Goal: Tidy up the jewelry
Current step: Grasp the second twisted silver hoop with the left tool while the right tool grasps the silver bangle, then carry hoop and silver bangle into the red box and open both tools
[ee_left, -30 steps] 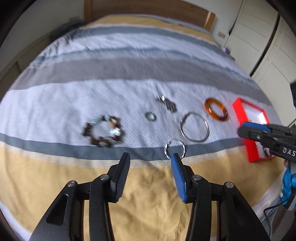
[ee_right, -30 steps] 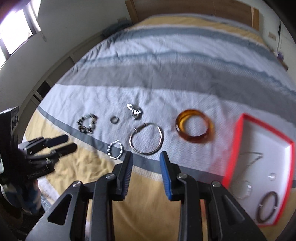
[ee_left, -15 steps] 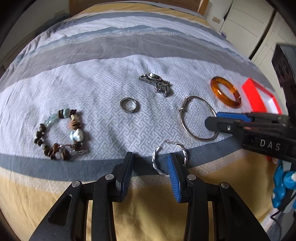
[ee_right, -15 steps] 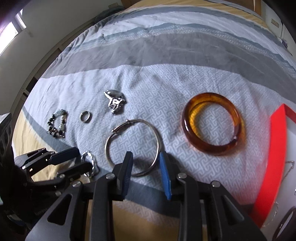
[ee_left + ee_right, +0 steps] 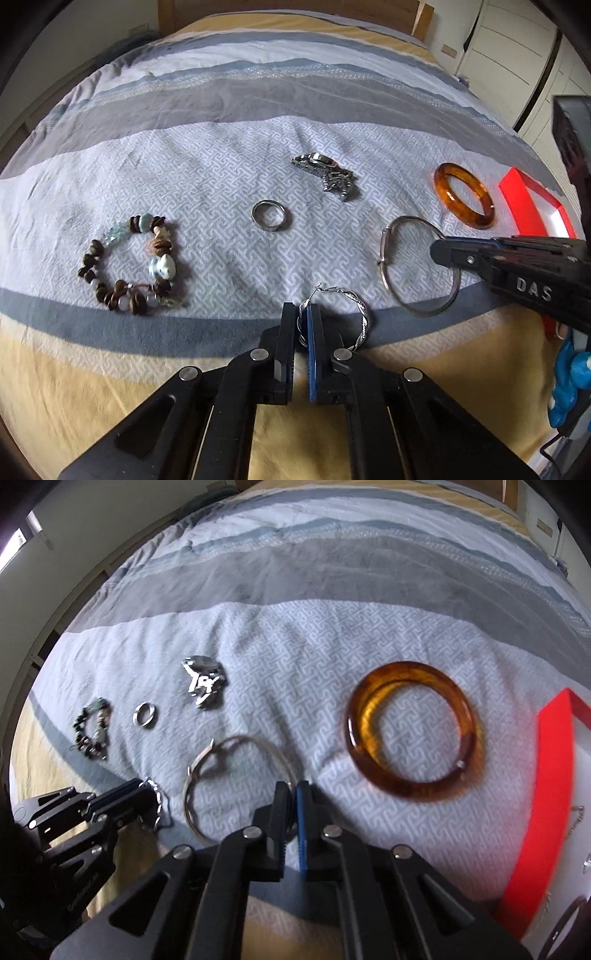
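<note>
Both grippers are down on the bedspread point(image 5: 221, 155), each clamped on its own hoop; the left gripper point(image 5: 303, 321) has just closed its jaws on the near-left arc of the twisted silver hoop point(image 5: 360, 314), wire visibly pinched between black and blue pads; the rest of that hoop sticks out to the gripper's right and lies flat on the cloth; the right gripper point(image 5: 291, 801) has just closed too, on the near-right arc of the large plain silver hoop point(image 5: 195, 775), the thin wire running between the pads; that hoop's body lies to the gripper's left, with some motion blur on it.

Key relation: the red tray point(image 5: 550, 794) sits far right in both views, just beside the right gripper and well apart from the left one; so the right hand is nearer the drop-off, and the left hand's route to the tray crosses over the right hand's spot; judgement: right one should carry first, or both lift and shift rightward together, else the tools meet.

Both hoops are held at the rim, so they will likely dangle edge-down once lifted; thin wire, slip risk.

Still on the bed, untouched: amber bangle point(image 5: 410, 731) between the large hoop and the tray; small silver ring point(image 5: 268, 215); metal watch point(image 5: 325, 175) in a heap; beaded bracelet point(image 5: 129, 262) far left, nearest the left hand. The tray already holds a few pieces, partly cut off at the edge of the right view.
</note>
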{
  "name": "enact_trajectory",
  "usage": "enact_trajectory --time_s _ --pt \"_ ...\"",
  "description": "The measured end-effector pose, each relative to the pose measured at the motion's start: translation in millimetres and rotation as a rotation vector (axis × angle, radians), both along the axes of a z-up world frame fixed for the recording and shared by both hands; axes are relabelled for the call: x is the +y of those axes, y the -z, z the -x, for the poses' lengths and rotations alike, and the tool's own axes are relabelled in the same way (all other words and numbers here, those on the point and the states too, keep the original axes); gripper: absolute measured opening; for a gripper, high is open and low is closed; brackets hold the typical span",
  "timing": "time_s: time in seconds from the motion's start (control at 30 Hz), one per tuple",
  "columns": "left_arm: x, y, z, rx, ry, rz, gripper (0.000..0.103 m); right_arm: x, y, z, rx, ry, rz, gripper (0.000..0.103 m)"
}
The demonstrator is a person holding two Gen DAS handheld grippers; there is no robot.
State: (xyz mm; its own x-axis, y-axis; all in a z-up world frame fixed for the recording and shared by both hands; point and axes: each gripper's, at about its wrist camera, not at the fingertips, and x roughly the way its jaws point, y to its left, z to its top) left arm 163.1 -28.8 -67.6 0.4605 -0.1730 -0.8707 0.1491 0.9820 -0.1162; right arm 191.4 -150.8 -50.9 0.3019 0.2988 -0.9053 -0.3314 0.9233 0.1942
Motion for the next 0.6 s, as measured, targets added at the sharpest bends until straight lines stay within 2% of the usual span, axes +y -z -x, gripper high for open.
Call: enact_trajectory --time_s 0.2,0.4,0.6 --pt "-3.0 -19.2 22.3 -0.009 -0.03 -0.005 0.005 -14.0 -34.4 34.7 -0.064 0.008 -0.008 0.005" --pt "-4.6 -53.7 52.3 -0.049 -0.04 -0.027 0.005 -33.2 -78.0 69.4 -0.131 0.022 -0.022 0.005" --pt "-20.1 -89.5 74.6 -0.1 -0.023 -0.042 0.005 -74.8 -115.9 99.1 -0.195 0.08 -0.041 0.005"
